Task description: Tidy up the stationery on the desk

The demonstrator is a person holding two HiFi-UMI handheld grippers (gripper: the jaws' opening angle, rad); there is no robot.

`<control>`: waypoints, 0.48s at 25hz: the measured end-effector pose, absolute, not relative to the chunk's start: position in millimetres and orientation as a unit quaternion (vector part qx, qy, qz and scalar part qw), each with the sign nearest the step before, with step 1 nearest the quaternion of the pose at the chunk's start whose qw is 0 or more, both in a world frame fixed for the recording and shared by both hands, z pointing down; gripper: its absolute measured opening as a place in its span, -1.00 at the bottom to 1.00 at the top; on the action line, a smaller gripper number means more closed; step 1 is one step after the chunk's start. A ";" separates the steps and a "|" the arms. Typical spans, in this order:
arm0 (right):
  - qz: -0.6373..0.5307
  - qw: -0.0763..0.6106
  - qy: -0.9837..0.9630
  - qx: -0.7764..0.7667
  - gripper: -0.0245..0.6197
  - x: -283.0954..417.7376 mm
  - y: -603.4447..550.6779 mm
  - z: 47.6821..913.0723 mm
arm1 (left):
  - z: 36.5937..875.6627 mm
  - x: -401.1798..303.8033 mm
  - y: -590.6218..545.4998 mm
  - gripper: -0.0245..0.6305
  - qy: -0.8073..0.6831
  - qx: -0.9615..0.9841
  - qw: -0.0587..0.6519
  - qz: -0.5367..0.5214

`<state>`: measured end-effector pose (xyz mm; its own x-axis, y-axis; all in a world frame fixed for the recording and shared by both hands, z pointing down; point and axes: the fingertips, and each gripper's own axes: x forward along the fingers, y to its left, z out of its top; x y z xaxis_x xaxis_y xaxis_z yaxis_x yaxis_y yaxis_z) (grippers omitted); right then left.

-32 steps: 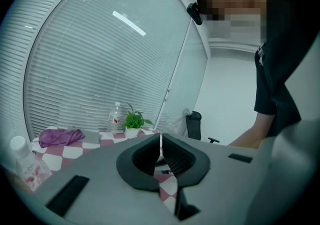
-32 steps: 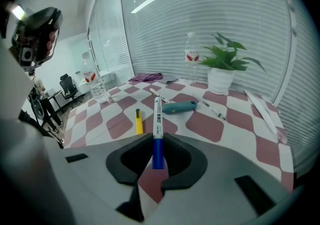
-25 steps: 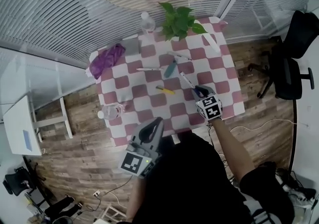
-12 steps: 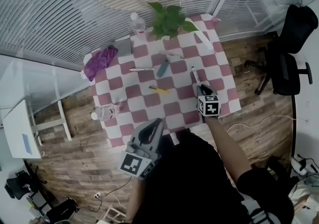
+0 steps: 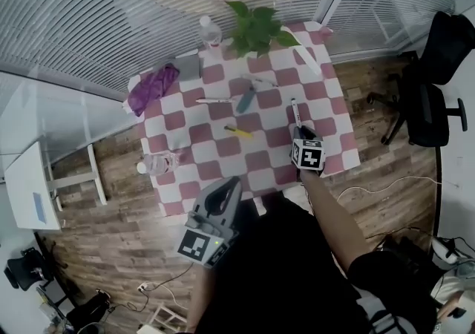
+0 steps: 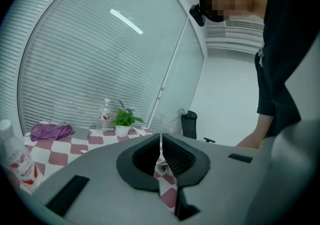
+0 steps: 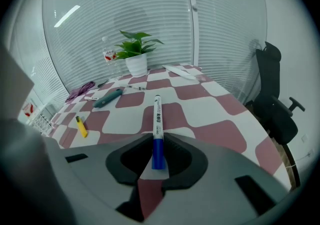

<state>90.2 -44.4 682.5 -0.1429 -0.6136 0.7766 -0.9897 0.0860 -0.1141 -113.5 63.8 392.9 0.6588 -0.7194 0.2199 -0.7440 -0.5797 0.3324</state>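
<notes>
My right gripper (image 5: 300, 132) hovers over the right front part of the checked table (image 5: 326, 99) and is shut on a white marker with a blue cap (image 7: 157, 119). The marker (image 5: 295, 111) sticks out ahead of the jaws toward the far edge. Further left lie a yellow highlighter (image 5: 239, 132), a teal pen-like case (image 5: 246, 100) and a thin white pen (image 5: 215, 100). My left gripper (image 5: 231, 184) hangs off the table's front edge; its jaws (image 6: 161, 156) meet with nothing between them.
At the back stand a potted plant (image 5: 256, 28) and a water bottle (image 5: 211, 30); a purple cloth (image 5: 152, 87) and a grey pad (image 5: 189, 67) lie back left. Another bottle (image 5: 157, 165) is at the left edge. A black office chair (image 5: 430, 102) stands on the right.
The right gripper has closed on the marker, lifted it off the cloth and turned it from slanting to pointing at the far edge. The left gripper has stayed put.
</notes>
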 end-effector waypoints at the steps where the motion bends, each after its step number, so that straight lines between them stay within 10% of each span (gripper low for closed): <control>1: 0.328 0.289 -0.681 0.588 -0.66 89.5 -44.3 682.9 | 394.4 -114.6 64.6 -0.80 -0.414 0.887 0.204 0.035; 12: 0.319 0.301 -0.696 0.569 -0.47 82.4 -41.9 684.8 | 388.8 -116.0 62.8 -0.80 -0.421 0.881 0.216 0.027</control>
<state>82.4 -41.9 684.8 -0.1715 -0.5999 0.7815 -0.9836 0.1499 -0.1008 -116.0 62.8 388.8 0.6442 -0.7297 0.2292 -0.7529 -0.5521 0.3583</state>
